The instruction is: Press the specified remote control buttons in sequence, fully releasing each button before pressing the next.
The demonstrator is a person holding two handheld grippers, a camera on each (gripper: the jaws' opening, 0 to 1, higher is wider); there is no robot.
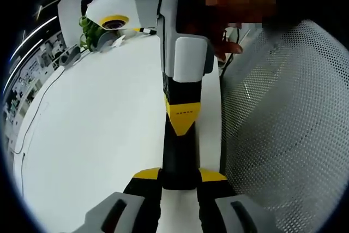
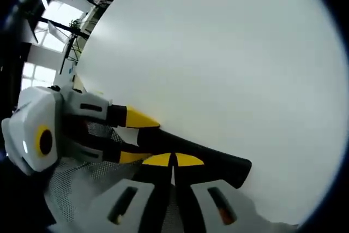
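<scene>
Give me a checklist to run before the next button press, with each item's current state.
1. Left gripper clamped on the remote: ok, its jaws grip one end.
2. Right gripper closed to a point for pressing: ok, the yellow tips meet.
3. Right gripper's tip clear of the remote: not ok, it appears to rest on it.
4. Correct button under the tip: cannot tell, no buttons are visible.
5. Remote in view above the white table: ok.

White table [image 1: 98,135] (bright windows [image 2: 41,45] beyond)
</scene>
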